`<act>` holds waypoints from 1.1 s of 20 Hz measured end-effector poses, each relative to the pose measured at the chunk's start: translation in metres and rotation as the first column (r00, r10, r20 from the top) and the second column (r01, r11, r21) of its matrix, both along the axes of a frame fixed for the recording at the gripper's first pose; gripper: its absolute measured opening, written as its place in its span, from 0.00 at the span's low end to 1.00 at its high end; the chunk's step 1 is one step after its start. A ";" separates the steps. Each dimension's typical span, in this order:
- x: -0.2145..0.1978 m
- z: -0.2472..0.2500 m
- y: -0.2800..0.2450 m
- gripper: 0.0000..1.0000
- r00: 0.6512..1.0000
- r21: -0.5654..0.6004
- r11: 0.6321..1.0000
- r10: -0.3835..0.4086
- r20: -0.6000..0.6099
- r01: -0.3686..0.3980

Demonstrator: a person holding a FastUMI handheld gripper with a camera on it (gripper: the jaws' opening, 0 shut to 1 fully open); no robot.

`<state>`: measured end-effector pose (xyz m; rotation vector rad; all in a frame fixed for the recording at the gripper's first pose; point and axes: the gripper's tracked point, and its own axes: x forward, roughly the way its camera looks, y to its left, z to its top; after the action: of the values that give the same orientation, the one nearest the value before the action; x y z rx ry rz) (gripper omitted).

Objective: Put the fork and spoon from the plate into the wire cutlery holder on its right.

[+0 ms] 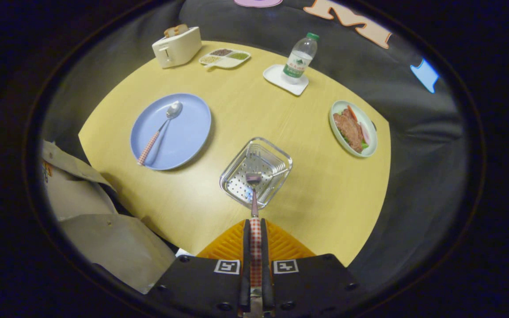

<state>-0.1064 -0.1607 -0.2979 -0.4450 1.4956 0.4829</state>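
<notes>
Gripper (255,229) clenched on the red-checked handle of the metal fork (254,194), tines hanging over the square perforated steel cutlery holder (255,172) at 12 o'clock just ahead of the fingers. Matching checked-handle spoon (159,131) lies on the round blue plate (171,131) at 10 o'clock, well apart.

Risks, my read:
- Fork sits over the holder's near rim; dropped here, the tines could catch the edge and tip out onto the yellow table (316,190).
- Holder looks light, so a bump could shove it.
- Spoon lies flat, likely a slippery pick.
</notes>
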 end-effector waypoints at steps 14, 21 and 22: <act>0.026 -0.028 0.008 0.13 0.977 -0.066 0.997 0.031 -0.211 -0.046; 0.035 -0.032 0.012 0.16 0.973 -0.073 0.997 0.008 -0.230 -0.025; 0.035 -0.031 0.014 0.17 0.975 -0.062 0.998 -0.003 -0.221 -0.011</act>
<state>-0.0709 -0.1466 -0.3293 -0.4547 1.7284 0.5017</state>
